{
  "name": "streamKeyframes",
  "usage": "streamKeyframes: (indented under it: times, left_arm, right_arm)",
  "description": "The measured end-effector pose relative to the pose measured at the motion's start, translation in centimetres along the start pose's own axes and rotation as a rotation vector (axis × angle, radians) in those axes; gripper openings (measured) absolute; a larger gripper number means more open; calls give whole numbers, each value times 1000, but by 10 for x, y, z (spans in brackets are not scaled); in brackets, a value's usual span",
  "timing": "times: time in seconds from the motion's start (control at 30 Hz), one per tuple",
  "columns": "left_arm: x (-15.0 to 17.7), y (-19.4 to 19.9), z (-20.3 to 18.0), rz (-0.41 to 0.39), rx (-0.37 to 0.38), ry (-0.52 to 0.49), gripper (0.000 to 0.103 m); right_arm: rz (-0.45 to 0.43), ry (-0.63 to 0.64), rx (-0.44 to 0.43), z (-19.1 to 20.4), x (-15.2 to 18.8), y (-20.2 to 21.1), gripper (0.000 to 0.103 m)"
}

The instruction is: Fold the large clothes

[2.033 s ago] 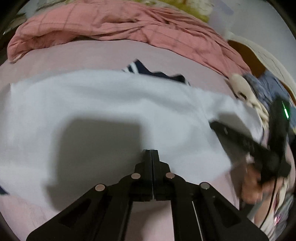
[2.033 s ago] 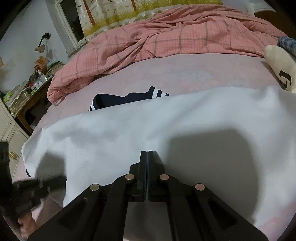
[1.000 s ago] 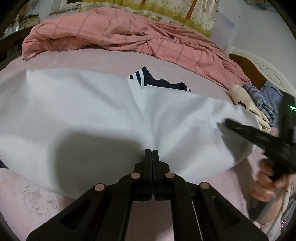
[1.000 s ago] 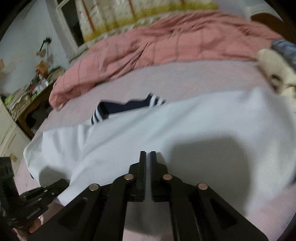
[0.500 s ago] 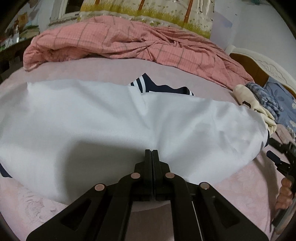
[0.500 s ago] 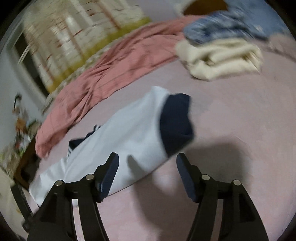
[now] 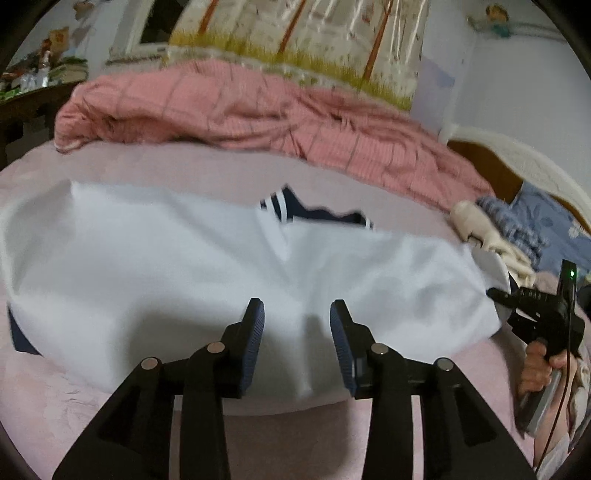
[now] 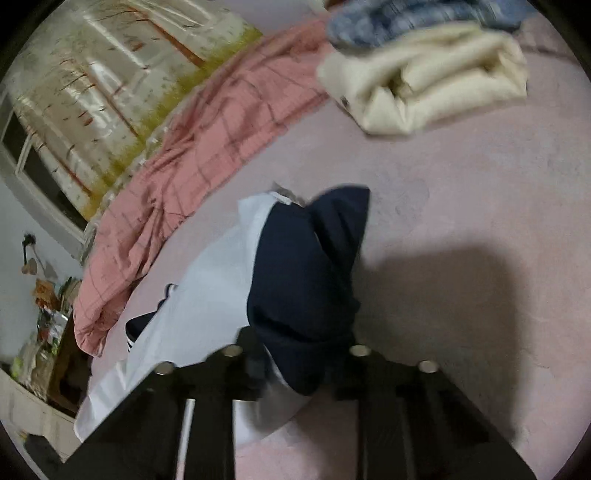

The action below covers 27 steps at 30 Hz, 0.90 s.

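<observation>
A large white garment [image 7: 177, 258] with a navy striped collar [image 7: 295, 210] lies spread across the pink bed sheet [image 7: 207, 166]. My left gripper [image 7: 296, 314] hovers over its near hem. Its jaws are opening and stand apart, with a small ridge of white cloth below the gap. In the right wrist view the garment's navy sleeve end [image 8: 306, 266] bunches up between the fingers of my right gripper [image 8: 301, 343], whose jaws are closing onto it. The left wrist view shows the right gripper [image 7: 496, 295] in a hand [image 7: 535, 365] at the garment's right edge.
A rumpled pink checked quilt [image 7: 236, 110] runs along the far side of the bed. A folded cream garment [image 8: 424, 77] and blue patterned clothes [image 8: 406, 18] are stacked at the right, near a wooden headboard [image 7: 487, 162]. A cluttered side table [image 8: 48, 332] stands at the left.
The left jaws went from shut to apart over the hem. The right gripper left the garment's body, swung and rolled to its right end, opened wide, then closed around the navy sleeve end.
</observation>
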<state>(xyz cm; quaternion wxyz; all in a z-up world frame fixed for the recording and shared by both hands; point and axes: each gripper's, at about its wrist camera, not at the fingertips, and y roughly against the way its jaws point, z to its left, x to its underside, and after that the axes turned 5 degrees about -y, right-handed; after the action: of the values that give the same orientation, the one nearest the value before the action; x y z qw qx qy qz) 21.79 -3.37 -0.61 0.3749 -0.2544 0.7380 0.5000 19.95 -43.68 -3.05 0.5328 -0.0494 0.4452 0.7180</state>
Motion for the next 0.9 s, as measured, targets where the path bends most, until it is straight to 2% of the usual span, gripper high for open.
streamKeyframes:
  times: [0.13, 0.2, 0.27, 0.33, 0.4, 0.43, 0.53, 0.6, 0.7, 0.77, 0.8, 0.9]
  left_arm:
    - [-5, 15, 6, -83, -26, 33, 42]
    - [-7, 20, 11, -117, -45, 57, 42]
    - [-10, 25, 14, -144, -86, 63, 42]
    - [-10, 24, 18, -133, -147, 52, 42]
    - [-11, 26, 24, -138, -139, 82, 42]
    - [-12, 30, 28, -150, -131, 93, 42]
    - [-16, 44, 34, -211, -192, 91, 42]
    - [-17, 49, 38, -233, -206, 99, 43]
    - [-18, 47, 40, -231, -268, 90, 43]
    - [-18, 45, 39, -218, -259, 89, 43]
    - [-19, 44, 40, -213, -245, 94, 43]
    - [-19, 46, 39, -222, -240, 91, 45]
  right_arm:
    - [-147, 247, 40, 52, 14, 33, 19]
    - [-192, 310, 28, 76, 22, 47, 19]
    - [-210, 352, -1, 102, 30, 58, 19]
    - [-217, 421, -17, 133, 40, 65, 19]
    - [-221, 496, -31, 161, 54, 69, 19]
    - [-216, 535, -39, 177, 62, 68, 19]
    - [-175, 631, -44, 214, 91, 56, 19]
    - [-117, 696, -39, 232, 116, 38, 19]
    - [-32, 848, 55, 240, 164, 7, 19]
    - [17, 859, 46, 234, 186, -6, 19]
    - [2, 885, 57, 235, 193, -5, 19]
    - [8, 851, 35, 237, 187, -4, 23]
